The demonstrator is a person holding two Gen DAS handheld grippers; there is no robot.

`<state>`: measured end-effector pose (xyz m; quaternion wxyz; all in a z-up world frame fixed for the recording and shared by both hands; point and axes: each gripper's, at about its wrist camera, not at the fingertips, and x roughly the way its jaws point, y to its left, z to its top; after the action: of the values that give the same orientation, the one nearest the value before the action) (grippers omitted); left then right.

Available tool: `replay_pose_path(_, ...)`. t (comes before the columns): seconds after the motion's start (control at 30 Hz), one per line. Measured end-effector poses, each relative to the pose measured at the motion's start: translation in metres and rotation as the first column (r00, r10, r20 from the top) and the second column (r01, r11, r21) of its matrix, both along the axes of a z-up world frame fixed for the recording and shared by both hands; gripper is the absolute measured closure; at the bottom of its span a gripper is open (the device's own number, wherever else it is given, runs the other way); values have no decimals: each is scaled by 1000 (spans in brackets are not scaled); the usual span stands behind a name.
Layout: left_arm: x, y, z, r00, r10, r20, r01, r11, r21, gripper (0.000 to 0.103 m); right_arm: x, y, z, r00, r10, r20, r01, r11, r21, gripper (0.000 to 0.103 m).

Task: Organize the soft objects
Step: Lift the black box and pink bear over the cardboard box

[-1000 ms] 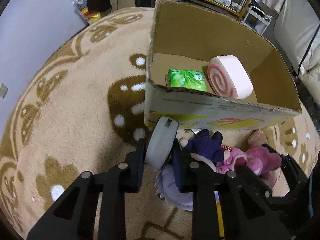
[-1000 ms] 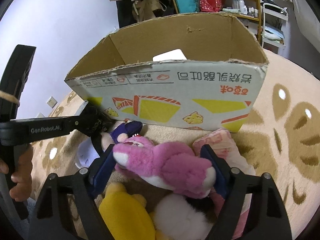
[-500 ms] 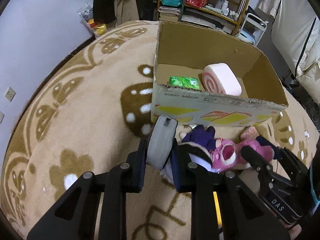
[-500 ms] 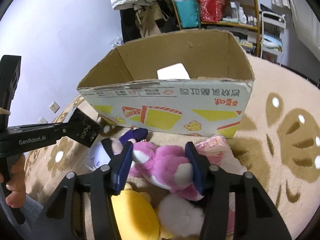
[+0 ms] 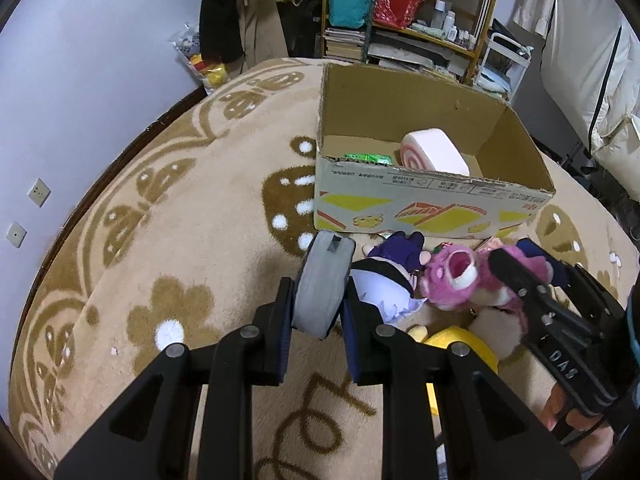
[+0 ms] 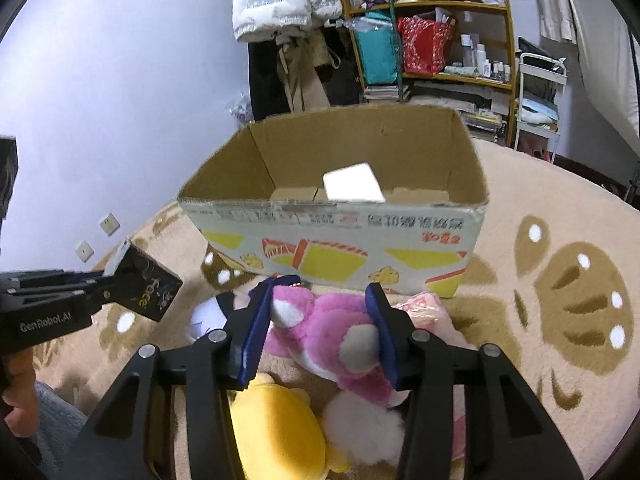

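My left gripper (image 5: 316, 304) is shut on a grey soft pad with a black face (image 5: 322, 284), held above the rug; the pad also shows in the right wrist view (image 6: 146, 286). My right gripper (image 6: 320, 312) is shut on a pink plush bear (image 6: 332, 336) and lifts it above the toy pile; the bear also shows in the left wrist view (image 5: 452, 280). An open cardboard box (image 5: 420, 204) stands just beyond, holding a pink swirl-roll cushion (image 5: 434, 154) and a green packet (image 5: 368, 158). A purple-and-white doll (image 5: 388, 276), a yellow plush (image 6: 276, 428) and a white plush (image 6: 360, 428) lie on the rug.
A beige patterned rug (image 5: 160, 240) covers the floor. A wall with sockets (image 5: 38, 192) is at the left. Shelves with bags and bottles (image 5: 400, 8) and hanging clothes (image 6: 288, 8) stand behind the box. A white cart (image 6: 540, 92) is at the right.
Both grippers have risen and pulled back from the box. The right gripper closed on the pink bear and lifted it. The left still holds the grey pad.
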<state>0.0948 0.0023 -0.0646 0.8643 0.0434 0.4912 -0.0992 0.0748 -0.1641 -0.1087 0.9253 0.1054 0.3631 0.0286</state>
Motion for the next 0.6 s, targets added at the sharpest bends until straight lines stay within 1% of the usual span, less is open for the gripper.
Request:
replay_pose_path(0.2, -9, 7, 9, 999, 25, 28, -25, 1000, -9, 82, -15, -8, 22, 998, -25, 60, 24, 1000, 12, 53)
replay_pose_path(0.3, -15, 6, 15, 998, 23, 60, -22, 1000, -5, 82, -22, -13, 35, 995, -44, 93, 43, 999, 17, 53)
replay_pose_path(0.43, -23, 4, 29, 989, 22, 147, -23, 1000, 3, 82, -28, -15, 53, 987, -59, 147, 60, 998, -5, 53)
replay_pose_path(0.6, -31, 2, 49, 971, 10, 238, -9, 1000, -5, 82, -33, -19, 75, 977, -65, 204, 65, 998, 10, 53)
